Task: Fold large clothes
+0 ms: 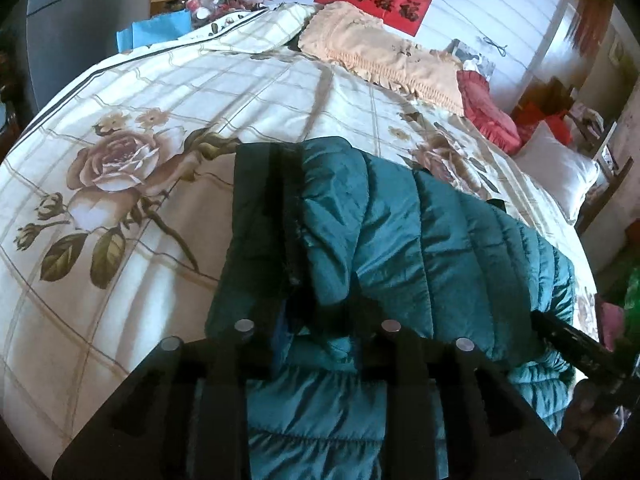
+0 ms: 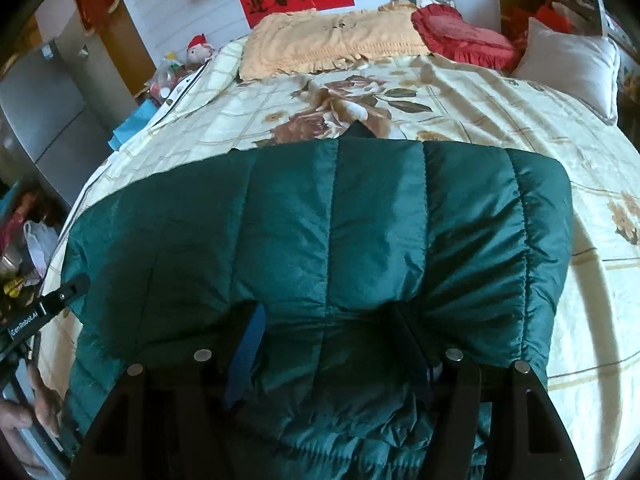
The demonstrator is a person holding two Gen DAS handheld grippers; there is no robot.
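Left gripper (image 1: 280, 216): fingers close together, clamped on a fold of the teal quilted jacket (image 1: 400, 240), which drapes over them and hangs toward the camera. Right gripper (image 2: 328, 320): fingers set wide, buried under the jacket (image 2: 320, 220); whether they pinch fabric cannot be told. The jacket lies spread across the near part of the floral bedspread (image 2: 480, 112). Beyond it, at the head of the bed, lie a peach ruffled pillow (image 2: 332, 40), a red cushion (image 2: 464, 40) and a white pillow (image 2: 572, 68).
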